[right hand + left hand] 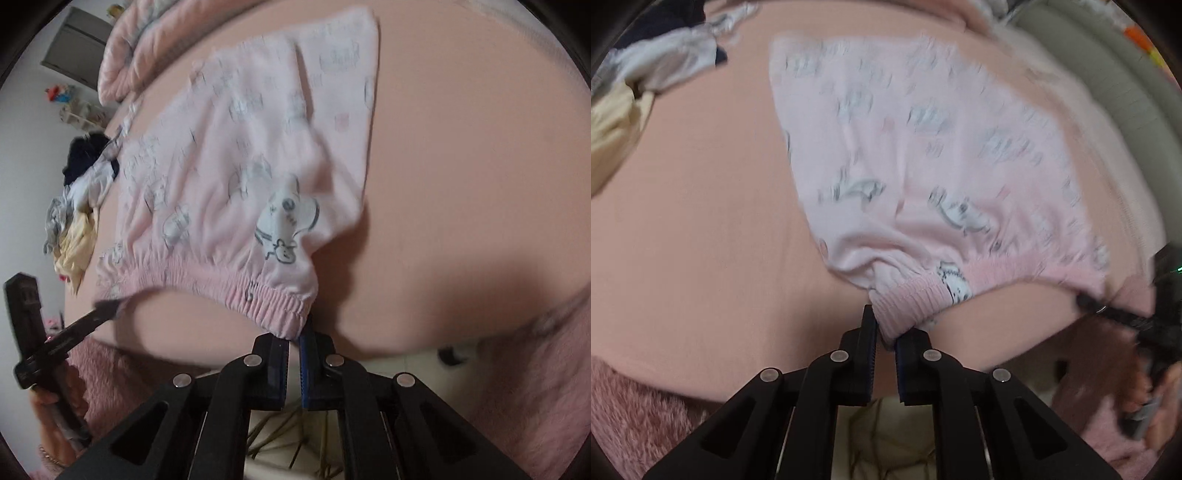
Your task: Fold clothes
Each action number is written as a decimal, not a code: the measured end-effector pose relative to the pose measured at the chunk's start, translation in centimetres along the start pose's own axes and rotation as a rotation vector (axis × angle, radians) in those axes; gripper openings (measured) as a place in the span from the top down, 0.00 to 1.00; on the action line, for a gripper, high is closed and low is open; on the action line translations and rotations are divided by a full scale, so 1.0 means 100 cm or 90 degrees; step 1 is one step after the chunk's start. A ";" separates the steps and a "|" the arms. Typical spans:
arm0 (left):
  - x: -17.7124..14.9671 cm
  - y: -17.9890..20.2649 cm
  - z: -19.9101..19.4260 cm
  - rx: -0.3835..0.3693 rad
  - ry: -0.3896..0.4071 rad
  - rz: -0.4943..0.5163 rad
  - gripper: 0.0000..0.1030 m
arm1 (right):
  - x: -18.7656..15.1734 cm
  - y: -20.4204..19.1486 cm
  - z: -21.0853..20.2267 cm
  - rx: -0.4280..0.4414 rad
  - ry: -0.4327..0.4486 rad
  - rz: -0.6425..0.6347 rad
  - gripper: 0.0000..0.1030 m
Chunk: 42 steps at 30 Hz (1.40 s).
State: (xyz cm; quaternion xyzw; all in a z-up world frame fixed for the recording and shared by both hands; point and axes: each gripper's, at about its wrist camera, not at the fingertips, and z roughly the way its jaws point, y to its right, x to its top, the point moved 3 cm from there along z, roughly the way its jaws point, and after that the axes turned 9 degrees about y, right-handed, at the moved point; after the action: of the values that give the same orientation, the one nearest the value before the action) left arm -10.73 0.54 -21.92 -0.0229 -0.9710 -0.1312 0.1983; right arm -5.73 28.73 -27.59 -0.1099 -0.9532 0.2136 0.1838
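Left gripper (885, 338) and right gripper (294, 334) each pinch an end of the ribbed waistband (236, 291) of pale pink cartoon-print shorts (923, 155), lifted at the near edge and trailing across a peach bedsheet (694, 221); crumpled clothes (79, 206) lie heaped beyond.

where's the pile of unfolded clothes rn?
The clothes pile sits at the far left of the right wrist view, on the pink bed sheet left of the pink printed shorts. In the left wrist view it's top left.
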 end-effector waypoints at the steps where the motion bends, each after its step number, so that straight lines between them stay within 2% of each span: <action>1: -0.001 0.002 -0.002 0.000 0.005 0.004 0.92 | 0.000 -0.004 -0.001 -0.009 -0.008 -0.020 0.97; 3: -0.003 0.005 -0.006 -0.021 -0.004 0.000 0.90 | -0.002 -0.014 -0.003 -0.035 -0.018 -0.069 0.97; 5: -0.009 0.006 -0.009 -0.042 -0.023 -0.007 0.79 | -0.006 -0.024 -0.005 -0.054 -0.029 -0.108 0.93; 7: -0.016 0.005 -0.017 -0.029 -0.026 0.005 0.71 | -0.013 -0.036 -0.010 -0.040 -0.052 -0.143 0.85; 9: -0.018 0.008 -0.031 -0.009 0.003 0.032 0.71 | -0.018 -0.050 -0.018 -0.020 -0.063 -0.178 0.82; 11: -0.014 0.011 -0.046 -0.005 0.049 0.057 0.71 | -0.006 -0.059 -0.023 -0.020 -0.041 -0.192 0.81; 13: -0.001 0.015 -0.052 -0.014 0.088 0.072 0.71 | 0.005 -0.069 -0.028 -0.020 -0.019 -0.207 0.80; 16: 0.030 0.019 -0.043 0.002 0.103 0.091 0.71 | 0.023 -0.083 -0.035 -0.022 0.013 -0.227 0.80; 19: 0.067 0.010 -0.039 0.016 0.135 0.089 0.71 | 0.053 -0.085 -0.032 -0.030 0.031 -0.226 0.80; 24: 0.126 -0.021 -0.015 0.057 0.158 0.066 0.71 | 0.121 -0.111 -0.021 -0.025 0.066 -0.264 0.80; 30: 0.195 -0.066 0.017 0.079 0.198 0.012 0.71 | 0.197 -0.152 0.038 -0.018 0.059 -0.313 0.79; 34: 0.225 -0.100 0.039 0.123 0.194 -0.018 0.71 | 0.236 -0.178 0.093 -0.050 0.054 -0.335 0.69; 37: 0.237 -0.111 0.054 0.120 0.179 -0.014 0.71 | 0.260 -0.192 0.130 -0.067 0.056 -0.338 0.62; 42: 0.242 -0.105 0.070 0.083 0.180 0.022 0.71 | 0.279 -0.206 0.167 -0.104 0.063 -0.357 0.62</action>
State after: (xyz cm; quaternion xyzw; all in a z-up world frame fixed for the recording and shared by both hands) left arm -36.66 -7.97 -21.24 -0.0080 -0.9393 -0.0662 0.3366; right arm -40.42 12.43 -24.00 0.1330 -0.9504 0.0715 0.2720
